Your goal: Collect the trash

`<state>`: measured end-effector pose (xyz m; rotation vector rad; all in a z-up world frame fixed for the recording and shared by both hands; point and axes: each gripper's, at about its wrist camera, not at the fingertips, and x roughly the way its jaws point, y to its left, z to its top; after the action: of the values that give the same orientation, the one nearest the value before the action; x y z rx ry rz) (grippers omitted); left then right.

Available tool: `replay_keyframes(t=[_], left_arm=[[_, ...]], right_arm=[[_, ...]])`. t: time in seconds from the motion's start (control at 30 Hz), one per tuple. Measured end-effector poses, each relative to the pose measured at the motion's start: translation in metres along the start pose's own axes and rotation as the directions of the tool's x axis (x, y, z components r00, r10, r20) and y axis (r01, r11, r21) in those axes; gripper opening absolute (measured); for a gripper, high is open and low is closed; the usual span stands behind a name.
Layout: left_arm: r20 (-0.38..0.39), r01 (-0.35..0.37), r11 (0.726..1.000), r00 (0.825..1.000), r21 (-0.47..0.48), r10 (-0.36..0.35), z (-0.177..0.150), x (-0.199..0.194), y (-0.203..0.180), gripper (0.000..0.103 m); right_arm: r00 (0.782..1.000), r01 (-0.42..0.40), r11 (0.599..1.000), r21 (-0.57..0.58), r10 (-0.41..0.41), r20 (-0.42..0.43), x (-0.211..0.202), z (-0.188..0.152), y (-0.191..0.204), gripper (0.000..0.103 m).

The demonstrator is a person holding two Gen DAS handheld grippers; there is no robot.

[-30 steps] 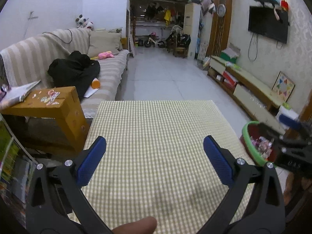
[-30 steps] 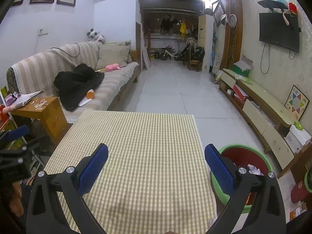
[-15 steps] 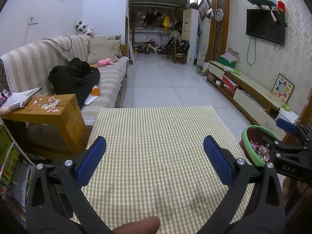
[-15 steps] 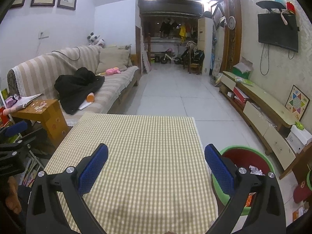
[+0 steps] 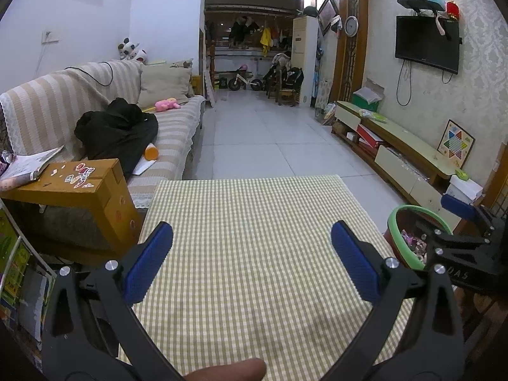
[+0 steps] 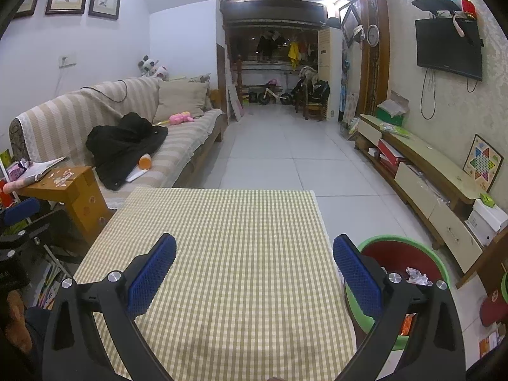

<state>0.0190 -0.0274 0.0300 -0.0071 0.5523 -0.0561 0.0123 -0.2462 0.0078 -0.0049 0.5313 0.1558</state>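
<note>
Hovering over a counter (image 5: pixel 254 254) spread with a yellow-and-white checked cloth, the left gripper (image 5: pixel 252 254) is seen from its own camera with jaws released and nothing between the blue pads (image 5: pixel 149 262); a fingertip (image 5: pixel 228 370) of the person holding it shows at the bottom edge. To the right, just beside the counter, stands a green-rimmed red basin (image 5: pixel 409 216) with crumpled wrappers (image 5: pixel 412 243) inside, and the right gripper (image 5: pixel 460 238) partly covers it. On the left are a wooden side table (image 5: pixel 73 187) dotted with stickers and a striped sofa (image 5: pixel 63 108) carrying a black garment (image 5: pixel 117 130). From the right wrist camera, the right gripper (image 6: pixel 254 263) hangs above the same cloth-covered counter (image 6: pixel 241 254), jaws likewise released and empty. The basin (image 6: pixel 400 244) sits on the tiled floor (image 6: pixel 279 158) at the counter's right edge, its near side hidden behind the right pad (image 6: pixel 357 281); the collected trash, white scraps (image 6: pixel 416 276) and an orange piece, lies in its bottom. The left gripper (image 6: pixel 19 222) is at the far left. A television (image 6: pixel 449 47) hangs on the right wall above a long low cabinet (image 6: pixel 425 165).
</note>
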Motion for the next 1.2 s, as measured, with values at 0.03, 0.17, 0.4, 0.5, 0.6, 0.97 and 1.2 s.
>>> replay_keyframes(t=[0.03, 0.17, 0.4, 0.5, 0.6, 0.97, 1.2], left_arm=[[-0.002, 0.001, 1.000, 1.000, -0.002, -0.001, -0.0004, 0.0001, -0.0001, 0.098], [-0.003, 0.001, 1.000, 1.000, -0.004, -0.001, -0.0004, -0.0011, -0.0013, 0.098], [-0.006, -0.011, 1.000, 1.000, -0.007, 0.011, 0.0003, -0.0017, -0.0015, 0.098], [-0.007, -0.012, 1.000, 1.000, -0.012, 0.012, 0.0010, -0.0021, -0.0016, 0.098], [-0.008, -0.012, 1.000, 1.000, -0.011, 0.012, 0.0005, -0.0019, -0.0011, 0.098], [-0.005, -0.012, 1.000, 1.000, -0.015, 0.012, 0.0020, -0.0017, 0.0007, 0.098], [-0.005, -0.010, 1.000, 1.000, -0.015, 0.010, 0.0036, -0.0005, 0.0008, 0.098]], right_arm=[[1.000, -0.001, 1.000, 0.000, 0.001, -0.003, 0.0002, -0.0001, -0.0001, 0.096], [1.000, -0.003, 1.000, -0.006, 0.003, -0.007, 0.0011, 0.0006, 0.0006, 0.096], [1.000, -0.004, 1.000, -0.004, 0.004, -0.012, 0.0019, 0.0015, 0.0004, 0.096], [1.000, -0.007, 1.000, -0.003, 0.007, -0.016, 0.0028, 0.0016, 0.0003, 0.096], [1.000, -0.007, 1.000, -0.003, 0.007, -0.018, 0.0032, 0.0015, 0.0005, 0.096], [1.000, -0.008, 1.000, -0.002, 0.008, -0.022, 0.0044, 0.0005, 0.0002, 0.096], [1.000, -0.010, 1.000, -0.002, 0.010, -0.025, 0.0049, -0.0016, 0.0000, 0.096]])
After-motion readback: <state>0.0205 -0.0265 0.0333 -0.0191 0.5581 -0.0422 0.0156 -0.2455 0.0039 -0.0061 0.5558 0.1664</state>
